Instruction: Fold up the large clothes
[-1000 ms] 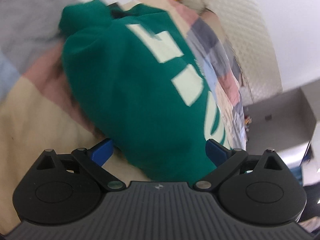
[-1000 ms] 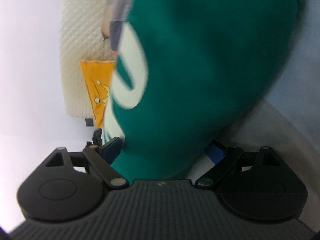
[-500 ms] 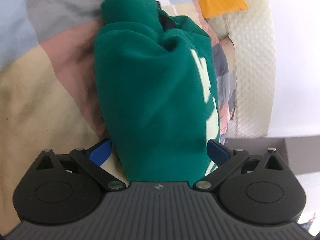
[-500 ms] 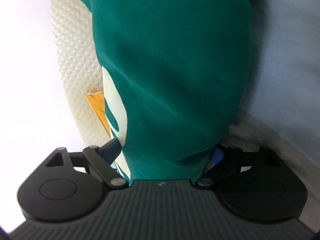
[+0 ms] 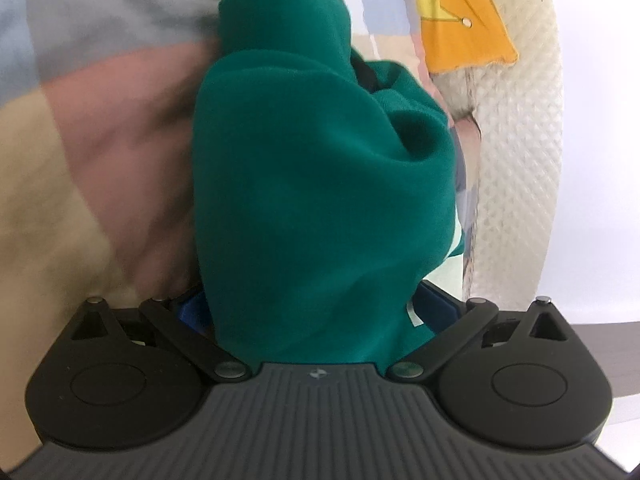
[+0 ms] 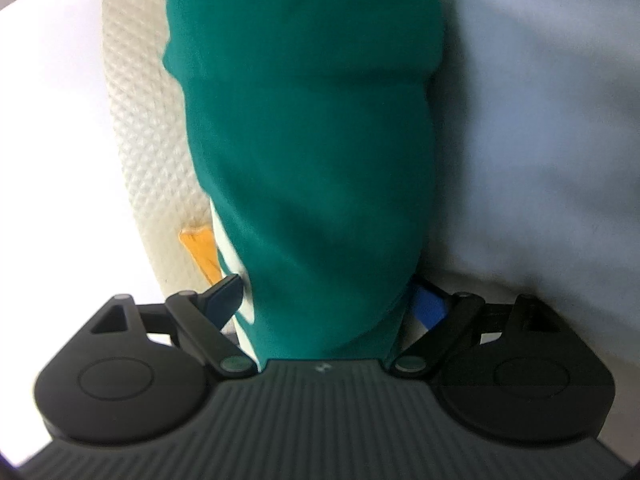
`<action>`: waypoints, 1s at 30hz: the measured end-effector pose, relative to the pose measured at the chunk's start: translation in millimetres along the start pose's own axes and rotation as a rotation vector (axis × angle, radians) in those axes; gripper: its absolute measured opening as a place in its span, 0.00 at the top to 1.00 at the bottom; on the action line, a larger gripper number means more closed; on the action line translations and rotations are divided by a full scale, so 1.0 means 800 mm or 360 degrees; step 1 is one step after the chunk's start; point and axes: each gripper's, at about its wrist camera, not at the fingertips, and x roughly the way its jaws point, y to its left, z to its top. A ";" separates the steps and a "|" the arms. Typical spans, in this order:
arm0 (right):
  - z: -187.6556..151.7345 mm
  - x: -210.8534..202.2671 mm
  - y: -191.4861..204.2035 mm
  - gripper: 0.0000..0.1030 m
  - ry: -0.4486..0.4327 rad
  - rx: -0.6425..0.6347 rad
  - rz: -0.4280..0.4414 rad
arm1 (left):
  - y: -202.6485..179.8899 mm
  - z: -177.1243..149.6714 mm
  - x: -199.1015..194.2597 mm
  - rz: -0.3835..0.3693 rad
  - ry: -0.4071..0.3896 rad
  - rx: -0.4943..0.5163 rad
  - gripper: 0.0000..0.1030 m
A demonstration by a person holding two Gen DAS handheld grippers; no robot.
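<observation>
A: Left wrist view first. Where's the sweater?

B: The green sweater [image 5: 320,200] fills the middle, bunched, running forward from between the fingers of the left gripper [image 5: 316,312]. Blue pads [image 5: 434,306] press into the cloth from both sides, so it's pinching the sweater. Beyond lies a patchwork quilt [image 5: 100,152], with a yellow cushion [image 5: 460,16] further back on the right

A: And the right wrist view?

B: Blurred. The sweater [image 6: 312,160] stands straight ahead of the right gripper [image 6: 328,308], its blue pads [image 6: 428,308] clamped on the bottom folds. A quilted headboard [image 6: 136,120] is on the left, pale bedding [image 6: 540,140] on the right
</observation>
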 end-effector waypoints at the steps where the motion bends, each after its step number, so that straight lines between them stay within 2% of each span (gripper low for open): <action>1: 0.002 -0.004 -0.001 0.12 -0.0022 0.0001 0.0004 | -0.003 0.000 0.001 0.0002 -0.0022 0.0014 0.04; 7: 0.004 -0.007 -0.004 0.12 -0.0063 -0.0004 -0.0007 | -0.014 0.003 -0.010 0.0012 -0.0058 0.0049 0.19; 19: 0.022 0.045 0.024 0.10 -0.0040 -0.0299 -0.0088 | -0.025 0.017 -0.002 0.0010 -0.0036 0.0097 0.21; 20: 0.024 0.047 0.027 0.12 -0.0032 -0.0334 -0.0076 | -0.026 0.020 -0.001 0.0010 -0.0032 0.0103 0.22; 25: 0.031 0.043 0.042 0.45 -0.0005 -0.0468 -0.0033 | -0.034 0.024 0.000 0.0018 -0.0028 0.0191 0.31; 28: 0.024 0.035 0.060 0.56 0.0003 -0.0616 -0.0013 | -0.050 0.023 -0.004 0.0011 -0.0039 0.0306 0.36; 30: 0.023 0.028 0.069 0.59 0.0016 -0.0678 0.0035 | -0.057 0.024 -0.007 -0.0017 -0.0041 0.0345 0.39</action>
